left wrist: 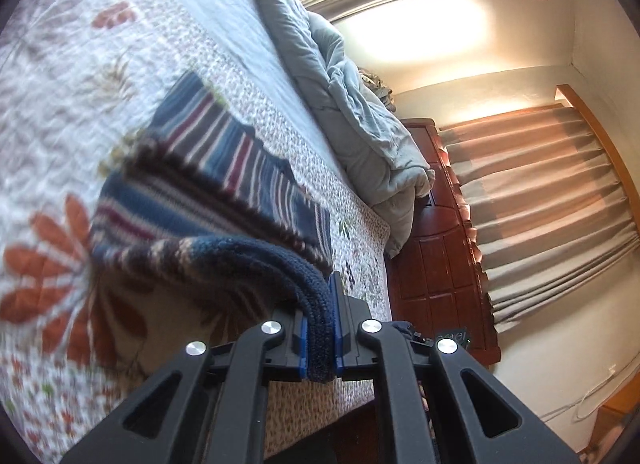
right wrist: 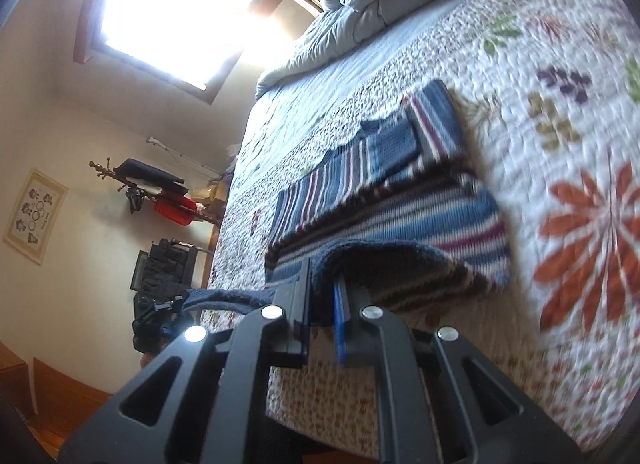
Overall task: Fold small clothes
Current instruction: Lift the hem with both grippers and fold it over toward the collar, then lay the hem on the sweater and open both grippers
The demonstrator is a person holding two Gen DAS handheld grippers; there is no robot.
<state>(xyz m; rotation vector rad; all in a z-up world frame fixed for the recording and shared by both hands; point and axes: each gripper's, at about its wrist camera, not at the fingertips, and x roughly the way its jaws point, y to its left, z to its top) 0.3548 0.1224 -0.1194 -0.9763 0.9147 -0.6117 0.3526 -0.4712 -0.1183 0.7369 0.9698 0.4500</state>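
Jaws: both clenched on striped knit garment (left wrist: 224,167) hem | garment: lengthwise away from grippers, over quilt (right wrist: 560,111)

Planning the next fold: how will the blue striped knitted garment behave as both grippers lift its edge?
Probably floppy: the blue striped knitted garment sags in an arc away from the left gripper. Its thick ribbed hem likely grips well, bunched between the right gripper pads. Folded layers on the floral quilt may slide apart.

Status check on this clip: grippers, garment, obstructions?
Left gripper shut on sweater hem. Right gripper shut on same hem. Sweater half lifted off quilt, fold underway. Nothing blocking.
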